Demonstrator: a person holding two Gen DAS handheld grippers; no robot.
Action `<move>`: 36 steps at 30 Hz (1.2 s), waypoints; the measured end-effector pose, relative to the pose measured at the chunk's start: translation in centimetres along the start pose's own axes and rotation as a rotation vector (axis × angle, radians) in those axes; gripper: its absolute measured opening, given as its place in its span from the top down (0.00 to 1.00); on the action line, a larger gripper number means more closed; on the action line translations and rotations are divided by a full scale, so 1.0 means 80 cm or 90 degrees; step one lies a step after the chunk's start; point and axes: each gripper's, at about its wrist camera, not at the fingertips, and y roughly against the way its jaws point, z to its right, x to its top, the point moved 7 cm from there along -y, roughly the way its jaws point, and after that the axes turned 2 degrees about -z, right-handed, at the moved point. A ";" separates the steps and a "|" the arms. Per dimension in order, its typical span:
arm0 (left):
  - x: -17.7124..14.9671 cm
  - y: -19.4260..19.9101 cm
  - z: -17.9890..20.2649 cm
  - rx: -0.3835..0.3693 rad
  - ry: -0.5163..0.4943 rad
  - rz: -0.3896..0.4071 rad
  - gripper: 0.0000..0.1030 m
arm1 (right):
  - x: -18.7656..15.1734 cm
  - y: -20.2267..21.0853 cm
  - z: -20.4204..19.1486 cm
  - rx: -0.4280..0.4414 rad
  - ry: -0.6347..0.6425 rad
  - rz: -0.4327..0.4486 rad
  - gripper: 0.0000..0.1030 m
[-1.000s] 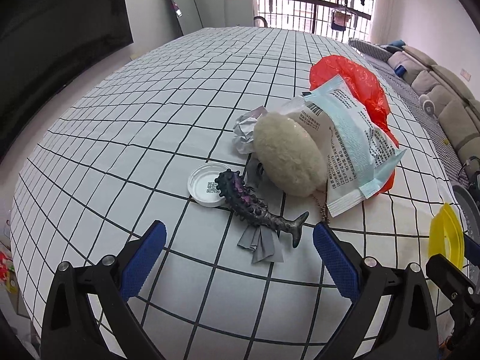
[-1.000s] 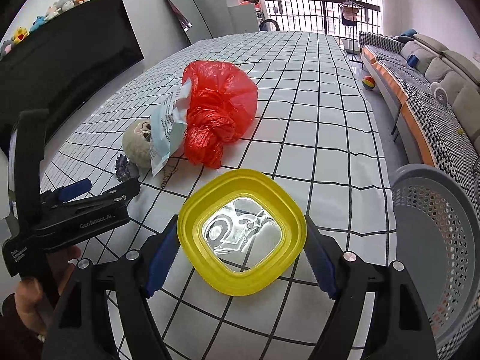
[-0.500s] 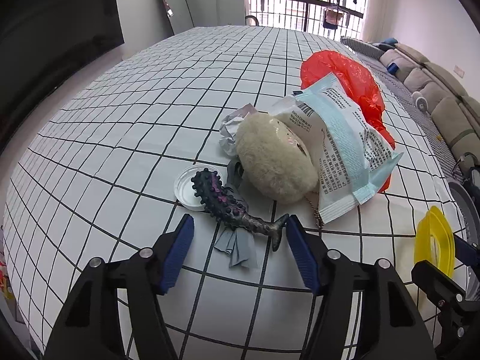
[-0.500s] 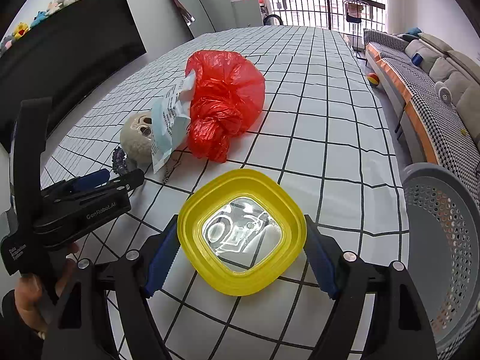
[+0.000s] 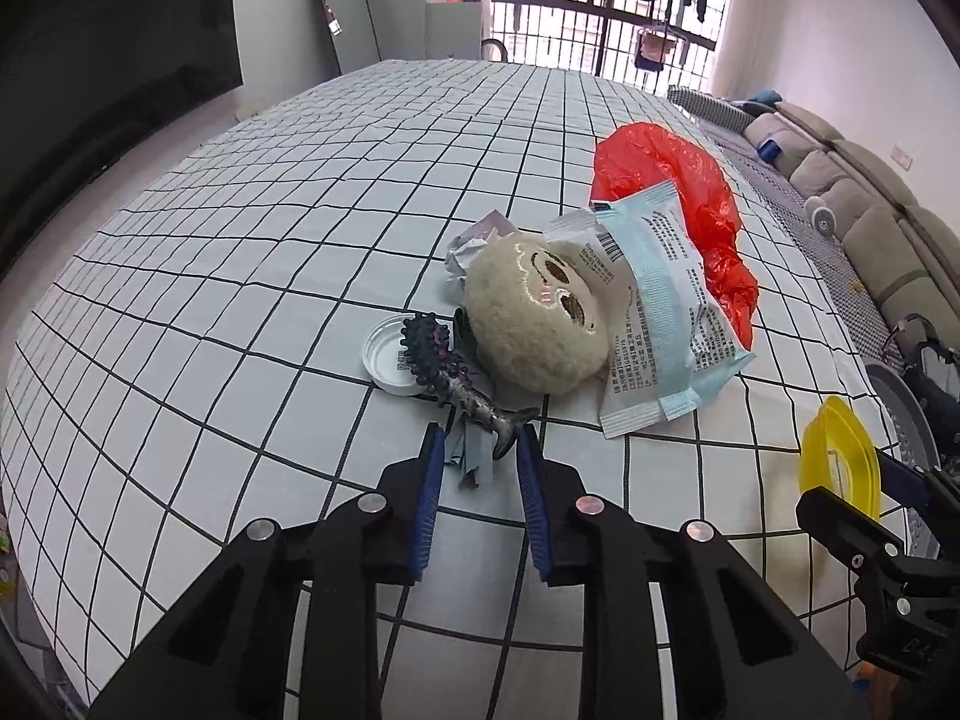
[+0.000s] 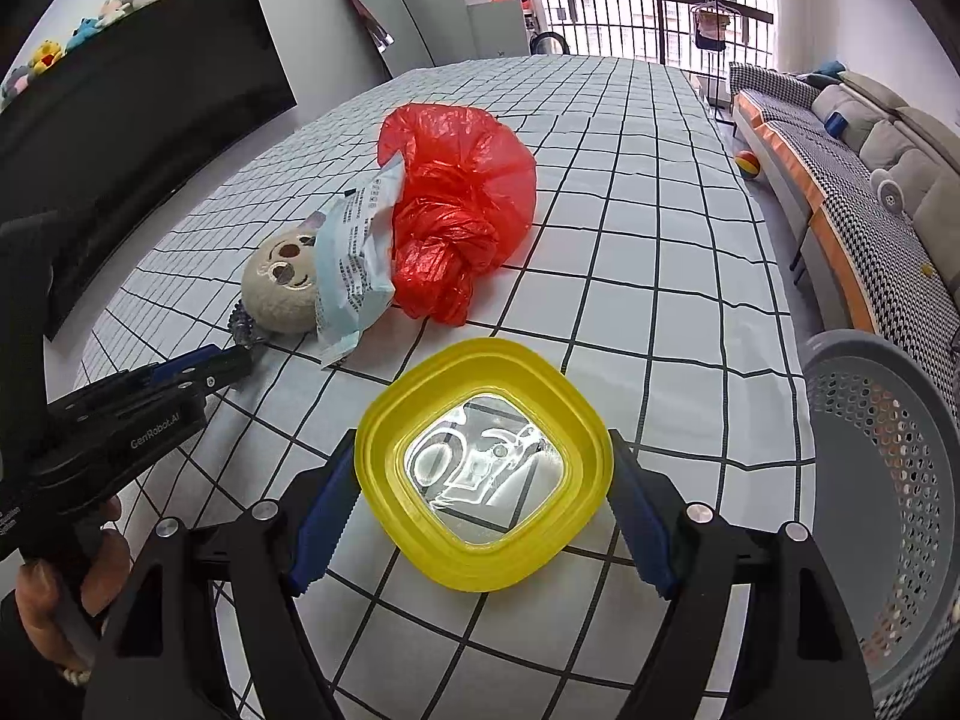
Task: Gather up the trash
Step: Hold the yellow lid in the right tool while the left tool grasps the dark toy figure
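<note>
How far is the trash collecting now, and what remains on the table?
Nothing visibly sits in the grey basket yet. In hand: the right tool grips the yellow lid; the left tool is closing around the grey scrap and the spiky toy's tail. Left on the table: white cap, plush head, blue wrapper, red bag, crumpled paper.

Grey basket (image 6: pixel 888 480) cut off by right edge; crumpled paper (image 5: pixel 474 246) mostly hidden behind plush head (image 5: pixel 528 318); package (image 5: pixel 666 312) print too small to read.
</note>
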 end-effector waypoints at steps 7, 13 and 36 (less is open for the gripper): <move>0.005 0.009 -0.007 0.008 0.005 0.011 0.75 | -0.001 0.007 -0.009 0.002 0.009 0.005 0.27; 0.008 0.010 0.006 0.000 -0.009 0.017 0.75 | -0.001 0.010 -0.012 0.002 0.009 0.008 0.27; 0.008 -0.004 -0.050 0.047 0.039 -0.004 0.75 | 0.003 0.000 -0.017 0.007 0.016 -0.001 0.27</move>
